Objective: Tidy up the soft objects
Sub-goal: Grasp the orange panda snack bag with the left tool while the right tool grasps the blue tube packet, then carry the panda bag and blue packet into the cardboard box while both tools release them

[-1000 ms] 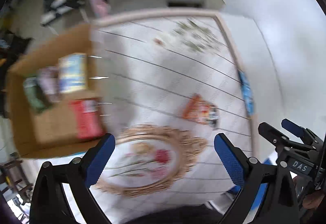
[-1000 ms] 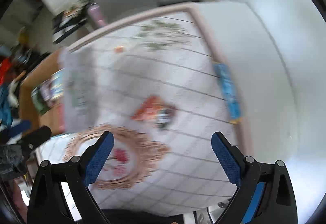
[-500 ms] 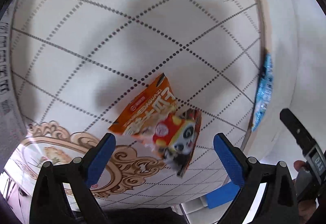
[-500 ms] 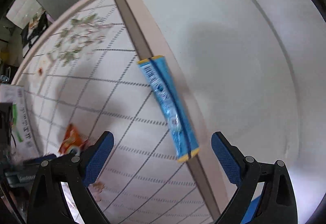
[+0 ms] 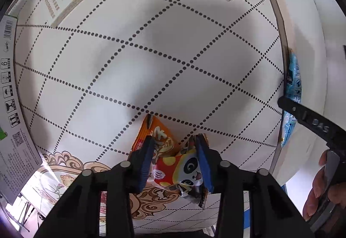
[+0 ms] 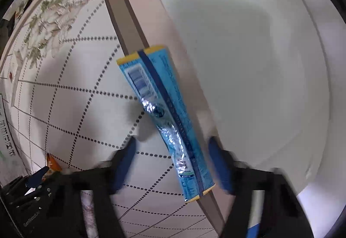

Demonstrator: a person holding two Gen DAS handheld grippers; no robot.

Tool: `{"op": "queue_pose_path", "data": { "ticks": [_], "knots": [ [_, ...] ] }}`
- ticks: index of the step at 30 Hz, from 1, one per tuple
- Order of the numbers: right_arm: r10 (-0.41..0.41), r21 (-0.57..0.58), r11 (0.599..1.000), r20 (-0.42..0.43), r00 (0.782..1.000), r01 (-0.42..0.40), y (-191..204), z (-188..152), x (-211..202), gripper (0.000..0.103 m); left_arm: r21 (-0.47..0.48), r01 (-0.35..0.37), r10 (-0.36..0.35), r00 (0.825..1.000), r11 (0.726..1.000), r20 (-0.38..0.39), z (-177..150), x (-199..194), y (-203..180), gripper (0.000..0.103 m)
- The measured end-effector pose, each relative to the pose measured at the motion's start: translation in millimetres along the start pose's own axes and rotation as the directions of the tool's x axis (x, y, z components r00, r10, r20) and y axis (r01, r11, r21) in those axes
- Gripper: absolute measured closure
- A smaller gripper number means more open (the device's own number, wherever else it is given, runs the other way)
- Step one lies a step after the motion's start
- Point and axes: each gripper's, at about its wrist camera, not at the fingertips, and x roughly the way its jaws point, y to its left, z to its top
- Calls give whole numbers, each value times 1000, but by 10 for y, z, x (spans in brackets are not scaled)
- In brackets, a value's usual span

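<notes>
Both hands have dropped from well above the patterned mat (image 5: 151, 47) to just over it within the last second, each picking its own packet, which looks like a two-at-once pickup to speed the sorting; the big cardboard box seen beside the mat a moment ago is out of sight now, only a printed white flap (image 5: 13, 121) showing at the mat's left edge. Along the mat's right border lies the long blue packet (image 6: 170, 121), half on the bare white table (image 6: 259, 65), and the right gripper (image 6: 175, 162) straddles its lower end, jaws closing but pads not yet touching. Smaller, near the gold ornament (image 5: 71, 164), the orange panda snack bag (image 5: 173, 164) is crumpled between the left gripper (image 5: 175, 162) pads, pinched tight
</notes>
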Motion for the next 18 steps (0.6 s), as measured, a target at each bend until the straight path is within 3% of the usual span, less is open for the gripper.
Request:
{"op": "queue_pose_path", "data": {
  "ticks": [1,5,13,18],
  "knots": [
    [-11,-2,1000,1,1000,11,1,-13,10,70,-2,4,-4,1000,1000,6,-17,-16,8,71],
    [14,14,1000,9,1000,-14,-21,-86,-35,85,-15,36,-36,999,999,22,-76,-146,84,72],
    [100,5,995,47,994,-100,45,-316,-307,87,4,91,-91,992,996,89,-218,-594,227,72],
    [157,-77,986,97,983,-150,401,-566,-701,88,11,137,-137,978,991,160,-278,-1114,457,72]
  ]
}}
